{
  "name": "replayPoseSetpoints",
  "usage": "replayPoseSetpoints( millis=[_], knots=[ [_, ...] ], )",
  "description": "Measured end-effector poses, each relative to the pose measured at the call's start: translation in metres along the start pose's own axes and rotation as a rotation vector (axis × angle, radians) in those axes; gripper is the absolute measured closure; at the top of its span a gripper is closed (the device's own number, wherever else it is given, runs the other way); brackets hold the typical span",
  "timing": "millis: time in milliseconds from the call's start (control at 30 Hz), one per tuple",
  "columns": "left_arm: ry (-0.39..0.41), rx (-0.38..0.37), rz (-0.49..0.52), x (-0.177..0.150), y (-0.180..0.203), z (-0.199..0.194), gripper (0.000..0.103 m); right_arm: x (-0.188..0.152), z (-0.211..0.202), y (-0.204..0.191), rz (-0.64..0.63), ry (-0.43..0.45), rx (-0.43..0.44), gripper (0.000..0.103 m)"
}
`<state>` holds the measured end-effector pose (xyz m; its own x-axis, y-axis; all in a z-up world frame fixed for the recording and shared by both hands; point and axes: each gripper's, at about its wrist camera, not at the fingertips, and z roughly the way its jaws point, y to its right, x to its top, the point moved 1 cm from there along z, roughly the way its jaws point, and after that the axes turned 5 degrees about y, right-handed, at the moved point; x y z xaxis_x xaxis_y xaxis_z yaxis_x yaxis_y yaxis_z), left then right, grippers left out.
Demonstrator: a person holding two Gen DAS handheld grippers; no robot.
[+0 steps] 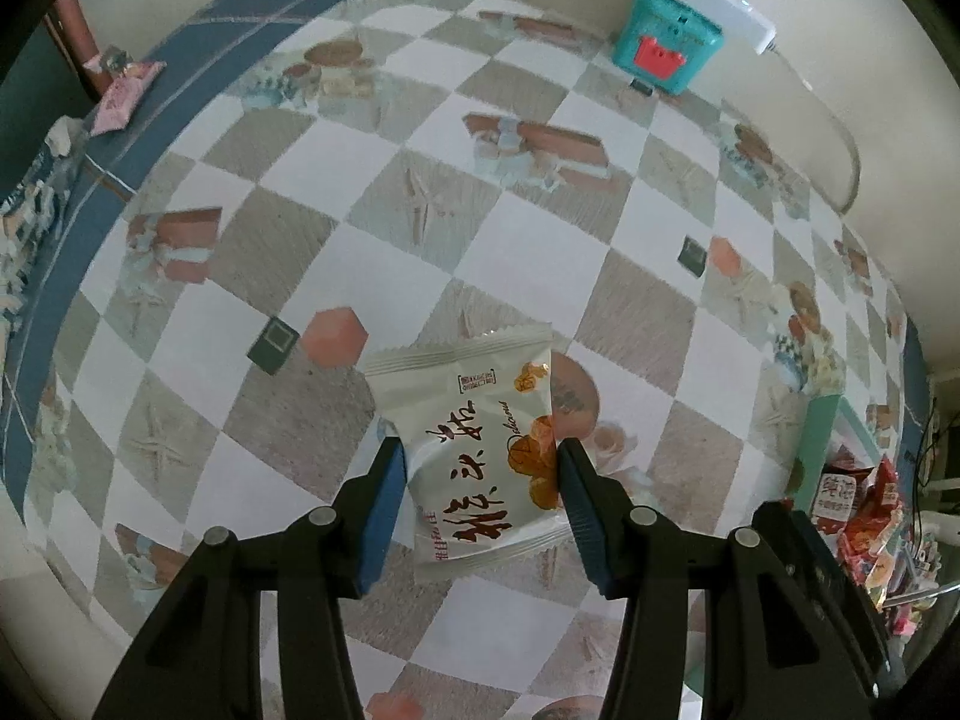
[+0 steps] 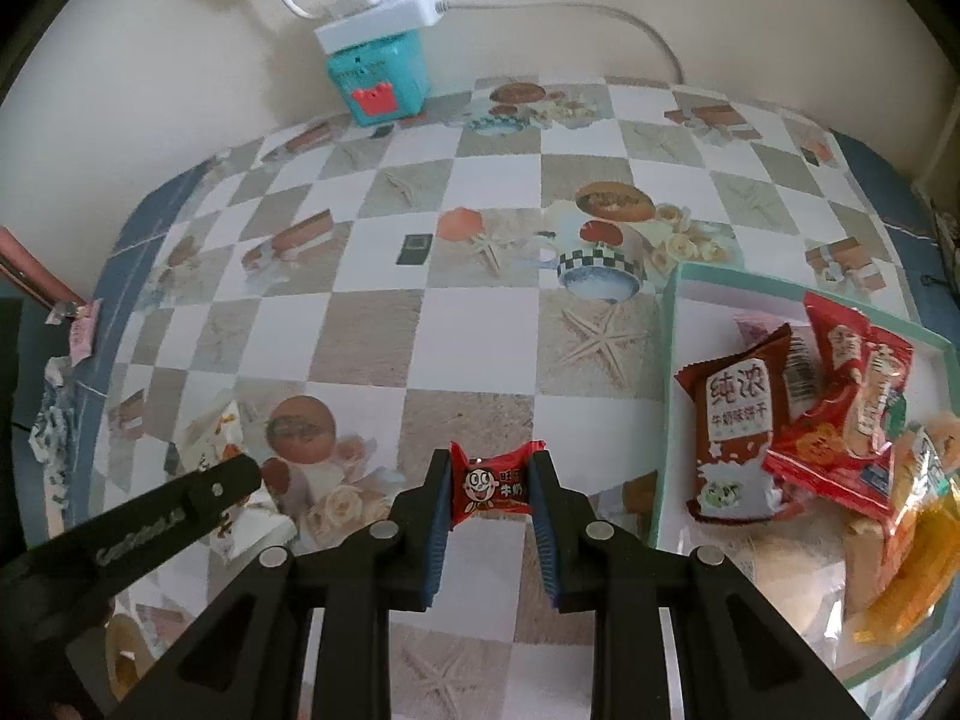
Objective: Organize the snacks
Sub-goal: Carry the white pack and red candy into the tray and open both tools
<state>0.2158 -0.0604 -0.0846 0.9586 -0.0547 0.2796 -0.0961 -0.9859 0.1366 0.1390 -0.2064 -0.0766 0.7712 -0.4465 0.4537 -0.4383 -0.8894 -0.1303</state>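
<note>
In the left wrist view my left gripper (image 1: 477, 450) is shut on a white snack packet (image 1: 480, 444) with dark red characters and orange fruit pictures; both blue pads press its sides above the checkered tablecloth (image 1: 300, 228). In the right wrist view my right gripper (image 2: 489, 462) is shut on a small red candy (image 2: 489, 483) with a cartoon face, held just above the tablecloth. To its right lies a mint-rimmed white tray (image 2: 669, 360) holding a brown biscuit packet (image 2: 738, 438), red packets (image 2: 852, 414) and orange packets (image 2: 924, 540). The left gripper's black arm (image 2: 150, 528) shows at lower left, over the white packet (image 2: 210, 432).
A teal box with a red mouth (image 2: 381, 84) stands by the back wall under a white power strip (image 2: 384, 15) with its cable. Pink wrappers (image 1: 123, 90) lie at the table's blue left edge. The same tray (image 1: 864, 504) shows at the right of the left wrist view.
</note>
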Motion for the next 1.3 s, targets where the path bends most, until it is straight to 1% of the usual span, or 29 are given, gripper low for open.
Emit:
replayPoseSetpoints(
  millis=[367, 467, 667, 867, 967, 1100, 1300],
  knots=[
    [0.116, 0.006, 0.041, -0.003, 0.012, -0.048, 0.05, -0.004, -0.047, 0.017, 0.05, 0.067, 0.03, 0.076],
    [0.142, 0.018, 0.052, -0.005, 0.016, -0.058, 0.05, -0.009, -0.058, 0.024, 0.066, 0.071, 0.032, 0.076],
    [0.187, 0.019, 0.08, -0.013, 0.029, -0.075, 0.05, -0.019, -0.076, 0.043, 0.102, 0.08, 0.024, 0.076],
    [0.212, 0.009, 0.102, -0.024, 0.041, -0.088, 0.05, -0.025, -0.099, 0.064, 0.137, 0.116, 0.018, 0.076],
    [0.225, -0.002, 0.113, -0.029, 0.05, -0.095, 0.05, -0.028, -0.109, 0.077, 0.159, 0.125, 0.005, 0.076],
    [0.24, -0.025, 0.14, -0.038, 0.065, -0.103, 0.05, -0.032, -0.124, 0.105, 0.217, 0.154, -0.013, 0.076],
    [0.211, -0.135, 0.188, -0.056, 0.099, -0.108, 0.05, -0.036, -0.146, 0.146, 0.299, 0.204, -0.038, 0.076]
  ],
)
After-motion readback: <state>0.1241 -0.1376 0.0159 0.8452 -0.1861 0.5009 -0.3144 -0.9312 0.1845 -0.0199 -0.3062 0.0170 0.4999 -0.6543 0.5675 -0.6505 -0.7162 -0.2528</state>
